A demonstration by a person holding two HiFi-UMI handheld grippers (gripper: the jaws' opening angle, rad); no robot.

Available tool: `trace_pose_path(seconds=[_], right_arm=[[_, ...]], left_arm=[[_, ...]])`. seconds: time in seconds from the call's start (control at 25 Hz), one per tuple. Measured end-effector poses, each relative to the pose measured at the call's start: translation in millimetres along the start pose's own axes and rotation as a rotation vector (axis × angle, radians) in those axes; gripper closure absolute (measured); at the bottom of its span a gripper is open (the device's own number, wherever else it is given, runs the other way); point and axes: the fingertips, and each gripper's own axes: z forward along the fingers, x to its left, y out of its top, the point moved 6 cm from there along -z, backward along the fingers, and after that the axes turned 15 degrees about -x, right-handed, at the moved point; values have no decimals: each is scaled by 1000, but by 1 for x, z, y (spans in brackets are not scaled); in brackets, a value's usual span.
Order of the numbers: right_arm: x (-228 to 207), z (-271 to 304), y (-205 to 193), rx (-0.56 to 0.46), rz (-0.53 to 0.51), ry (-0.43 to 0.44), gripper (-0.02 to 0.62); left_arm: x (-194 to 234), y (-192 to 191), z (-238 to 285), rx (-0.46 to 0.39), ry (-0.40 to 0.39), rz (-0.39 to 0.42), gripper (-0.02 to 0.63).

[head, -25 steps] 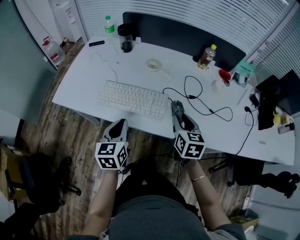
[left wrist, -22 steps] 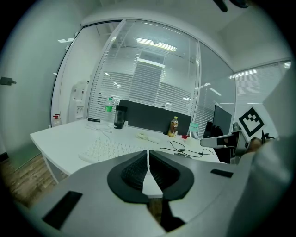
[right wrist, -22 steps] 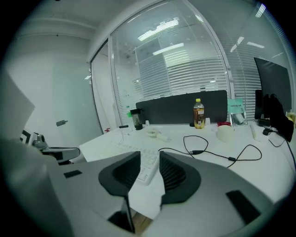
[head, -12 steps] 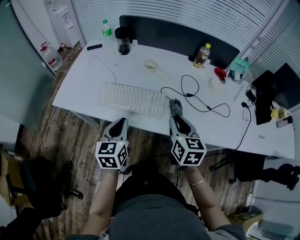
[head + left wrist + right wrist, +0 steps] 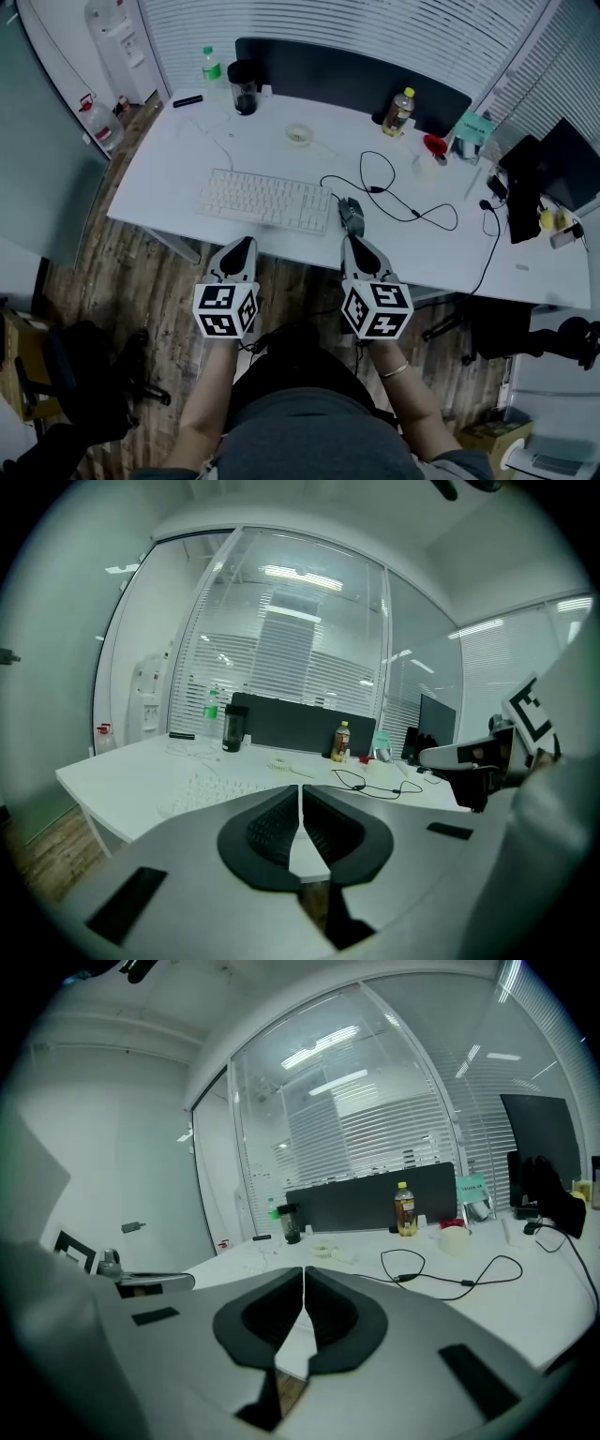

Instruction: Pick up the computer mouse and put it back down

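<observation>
Tabletop (image 5: pixel 159 183) near edge: keyboard (image 5: pixel 267 200) blocks the left-centre, mouse (image 5: pixel 352 215) just beside its right end, looped cable (image 5: pixel 375 188) behind. Bare passage right of mouse and left of keyboard.

White tabletop (image 5: pixel 178 169) over a brown wood-grain floor (image 5: pixel 141 281)

White keyboard (image 5: pixel 267 200), dark grey mouse (image 5: pixel 352 215), black cable (image 5: pixel 405 202). At the far edge: dark panel (image 5: pixel 356 75), green-capped bottle (image 5: pixel 210 66), yellow-capped bottle (image 5: pixel 399 111). Left gripper (image 5: pixel 246 242) and right gripper (image 5: pixel 353 239): pale grey, with black-and-white square-patterned cubes.

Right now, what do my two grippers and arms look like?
Both the left gripper and right gripper are grey wedges with black ribbed pads, each carrying a white cube of black square markers. Forearms are bare; a bracelet circles the right wrist.
</observation>
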Motion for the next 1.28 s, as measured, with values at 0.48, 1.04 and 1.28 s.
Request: trace_pose_path(seconds=[0.48,1.04,1.28], right_arm=[[-2,-12,-1,-16,-3,-28,592],[0,-22,-4,-6,-11,-45,594],[-1,-23,-4,4,-21,-42,594]], left_arm=[[1,0,-9,-1,1,17,575],[3,-2,-15,11,3,15,575],[-2,-1,-12,7,-8,19,575]])
